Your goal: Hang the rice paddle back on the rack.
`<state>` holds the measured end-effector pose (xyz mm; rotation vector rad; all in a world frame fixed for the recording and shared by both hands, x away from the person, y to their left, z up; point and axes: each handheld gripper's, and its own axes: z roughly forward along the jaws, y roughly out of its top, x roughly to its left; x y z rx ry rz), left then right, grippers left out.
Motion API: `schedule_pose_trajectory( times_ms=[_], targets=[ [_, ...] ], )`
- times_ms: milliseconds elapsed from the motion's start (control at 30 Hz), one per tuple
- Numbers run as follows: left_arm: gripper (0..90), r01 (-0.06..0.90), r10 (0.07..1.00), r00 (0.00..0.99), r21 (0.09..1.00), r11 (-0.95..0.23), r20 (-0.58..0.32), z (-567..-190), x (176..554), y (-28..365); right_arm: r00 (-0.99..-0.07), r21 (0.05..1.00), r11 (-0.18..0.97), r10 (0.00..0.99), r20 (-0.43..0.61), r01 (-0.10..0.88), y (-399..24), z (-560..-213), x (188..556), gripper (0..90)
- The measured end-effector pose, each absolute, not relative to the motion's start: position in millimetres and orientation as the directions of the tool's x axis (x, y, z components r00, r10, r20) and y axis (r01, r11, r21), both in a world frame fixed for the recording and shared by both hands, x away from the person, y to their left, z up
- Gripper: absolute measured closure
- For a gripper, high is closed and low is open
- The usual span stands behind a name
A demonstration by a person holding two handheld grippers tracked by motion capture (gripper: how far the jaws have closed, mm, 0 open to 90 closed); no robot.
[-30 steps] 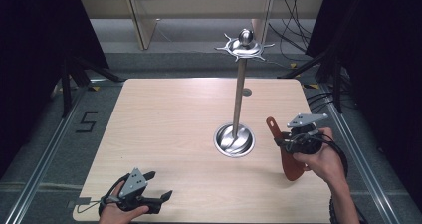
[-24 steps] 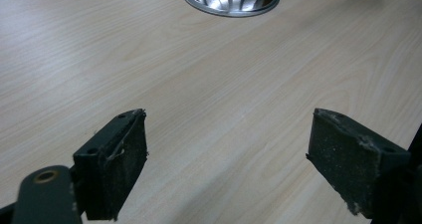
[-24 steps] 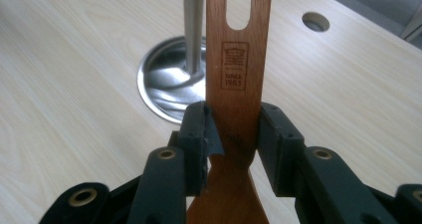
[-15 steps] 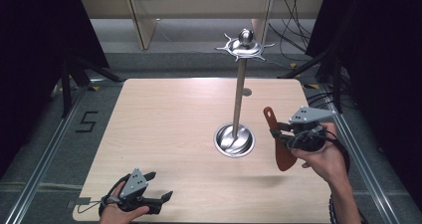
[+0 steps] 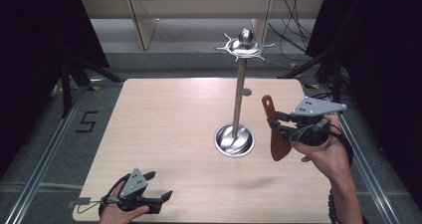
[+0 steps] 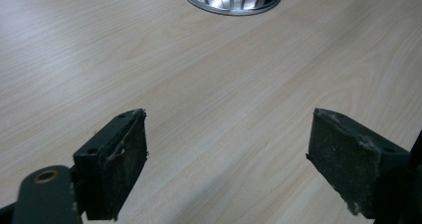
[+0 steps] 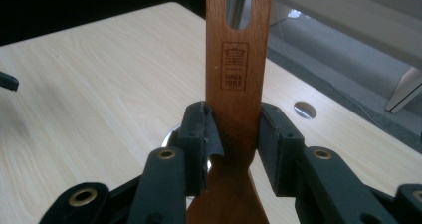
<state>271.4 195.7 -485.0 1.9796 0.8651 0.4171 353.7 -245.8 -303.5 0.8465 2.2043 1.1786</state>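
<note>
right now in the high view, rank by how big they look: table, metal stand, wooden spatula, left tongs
1. table
2. metal stand
3. wooden spatula and left tongs: look alike, and the tongs sit nearer the camera, so unranked

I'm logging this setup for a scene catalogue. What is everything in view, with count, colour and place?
Wooden spatula: one, reddish brown, clamped by its handle in the right gripper, held off the table right of the stand, slotted handle end up.
Utensil stand: one, shiny silver, round base right of table centre, upright pole, hooked crown on top.
Table: one, pale wood, with a small round hole near its far edge.
Floor marking "5": one, black, left of the table.
Cables: several, black, on the floor behind the table.
Left gripper: one, black, near left corner, jaws apart.
Right gripper: one, black, at the table's right edge.
</note>
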Motion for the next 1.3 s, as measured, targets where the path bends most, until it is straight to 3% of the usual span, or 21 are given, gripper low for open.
schedule_pose_trajectory(
  times_ms=[833,900,1033,1300],
  targets=[
    [14.9,0.41,0.714,0.698,0.846,-0.342,-0.049,-485,272,195,-0.658,0.907,0.387,0.728,-0.19,0.167,-236,-242,351,67.1],
    [14.9,0.408,0.711,0.702,0.845,-0.345,-0.048,-485,271,195,-0.656,0.909,0.366,0.739,-0.154,0.2,-235,-239,350,67.1],
    [14.9,0.411,0.714,0.698,0.845,-0.342,-0.05,-485,272,195,-0.645,0.919,0.361,0.743,-0.179,0.16,-235,-234,356,67.1],
    [14.9,0.425,0.717,0.694,0.843,-0.329,-0.07,-486,271,194,-0.661,0.919,0.351,0.736,-0.15,0.182,-231,-227,363,67.1]
  ],
)
